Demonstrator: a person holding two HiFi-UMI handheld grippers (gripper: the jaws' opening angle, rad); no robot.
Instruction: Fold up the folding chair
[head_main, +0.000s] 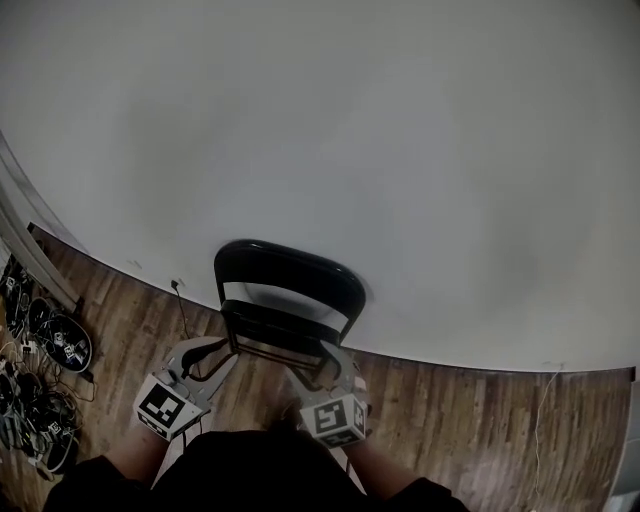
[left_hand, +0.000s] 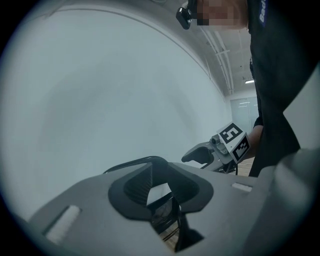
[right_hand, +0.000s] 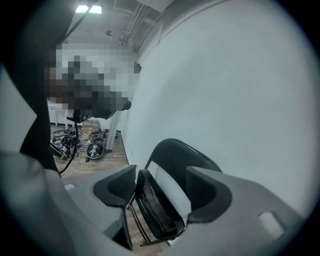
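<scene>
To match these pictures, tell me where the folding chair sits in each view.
Head view: folding chair at centre, slightly low.
Left gripper view: low centre, only a dark sliver of it shows.
Right gripper view: low centre, its backrest and seat both show.
Shared landmark: the white wall behind it.

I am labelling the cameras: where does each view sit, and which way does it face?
Head view: on the head, facing steeply down at the chair by the wall; left gripper, right gripper and arms show.
Left gripper view: on that gripper, along its jaws toward chair and wall; torso shows.
Right gripper view: likewise, toward chair and floor; dark clothing shows.
Shared: the chair, in all three.
</scene>
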